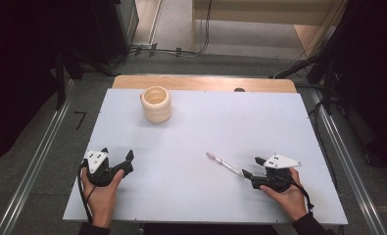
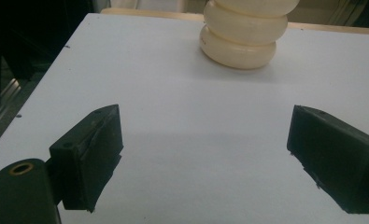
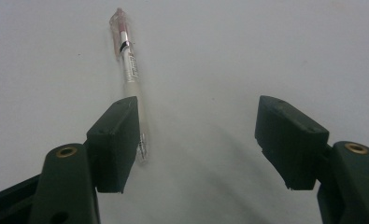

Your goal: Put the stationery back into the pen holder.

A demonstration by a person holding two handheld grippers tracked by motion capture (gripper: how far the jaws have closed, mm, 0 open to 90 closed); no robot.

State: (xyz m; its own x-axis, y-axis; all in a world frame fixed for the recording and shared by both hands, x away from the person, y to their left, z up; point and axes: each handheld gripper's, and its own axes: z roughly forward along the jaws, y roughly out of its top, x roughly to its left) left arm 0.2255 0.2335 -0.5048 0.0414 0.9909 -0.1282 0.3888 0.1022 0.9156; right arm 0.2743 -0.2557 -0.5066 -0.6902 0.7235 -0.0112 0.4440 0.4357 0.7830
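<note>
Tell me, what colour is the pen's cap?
Pink, on the clear pen; right gripper view shows it best.

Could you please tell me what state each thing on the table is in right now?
Pen: lying flat on the table, its near end beside one jaw of the right tongs, not gripped.
Cup: upright near the far edge, untouched.
Left tongs: open, nothing between the jaws.
Right tongs: open, jaws astride the pen's near end.
</note>
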